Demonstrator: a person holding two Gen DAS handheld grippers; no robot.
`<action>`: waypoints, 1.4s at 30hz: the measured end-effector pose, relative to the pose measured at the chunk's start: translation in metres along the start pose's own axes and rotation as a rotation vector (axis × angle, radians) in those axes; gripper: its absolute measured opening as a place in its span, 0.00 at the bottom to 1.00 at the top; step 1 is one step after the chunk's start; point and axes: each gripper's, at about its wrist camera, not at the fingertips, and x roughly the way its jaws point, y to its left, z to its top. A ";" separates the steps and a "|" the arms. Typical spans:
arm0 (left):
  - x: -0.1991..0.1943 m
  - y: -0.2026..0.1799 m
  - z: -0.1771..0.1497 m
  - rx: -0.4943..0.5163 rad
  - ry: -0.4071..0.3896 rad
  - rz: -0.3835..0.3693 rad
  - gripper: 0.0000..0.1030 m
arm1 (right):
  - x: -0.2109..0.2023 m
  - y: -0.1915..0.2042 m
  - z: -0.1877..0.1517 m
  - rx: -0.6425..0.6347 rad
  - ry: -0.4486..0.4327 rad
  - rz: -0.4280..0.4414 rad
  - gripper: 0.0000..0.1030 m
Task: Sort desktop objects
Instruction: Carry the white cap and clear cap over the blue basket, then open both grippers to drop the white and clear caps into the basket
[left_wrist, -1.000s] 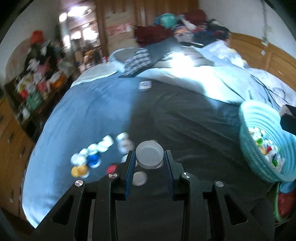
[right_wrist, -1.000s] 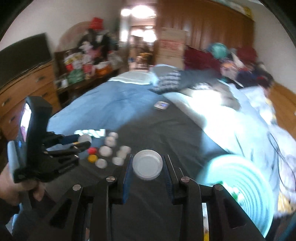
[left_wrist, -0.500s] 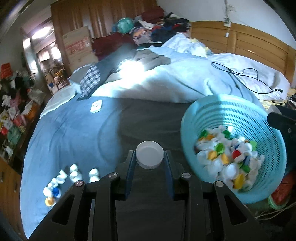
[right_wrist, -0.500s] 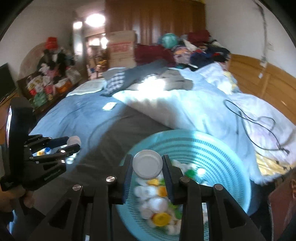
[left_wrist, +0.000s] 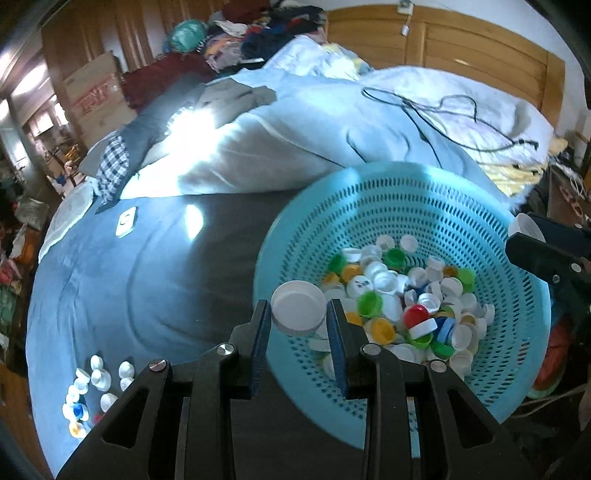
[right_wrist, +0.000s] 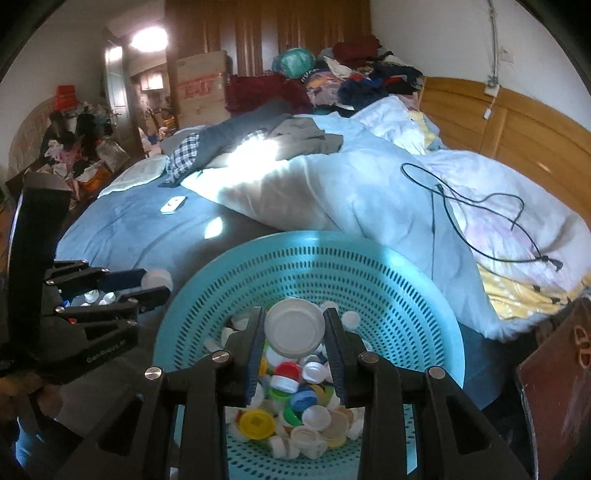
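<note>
My left gripper is shut on a white cap and holds it over the near left rim of the turquoise basket. The basket holds several caps in white, green, yellow, red and blue. My right gripper is shut on another white cap, held above the caps inside the basket. The left gripper with its cap also shows at the left of the right wrist view. The right gripper shows at the right edge of the left wrist view.
The basket sits on a blue and grey bed. A cluster of loose caps lies at the bed's near left. A small white device lies further back. A white duvet with a black cable lies behind.
Both grippers have swung right from the loose cap cluster to the basket, each keeping its white cap. The right one is now over the basket's inside.
</note>
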 end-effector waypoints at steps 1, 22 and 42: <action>0.002 -0.004 0.002 0.007 0.005 -0.003 0.25 | 0.000 -0.001 -0.001 0.002 0.002 -0.001 0.33; 0.023 -0.022 0.011 0.027 0.045 -0.016 0.25 | 0.018 -0.016 -0.010 0.021 0.030 0.012 0.33; 0.030 -0.020 0.011 0.026 0.051 -0.027 0.26 | 0.026 -0.015 -0.007 0.009 0.044 0.004 0.34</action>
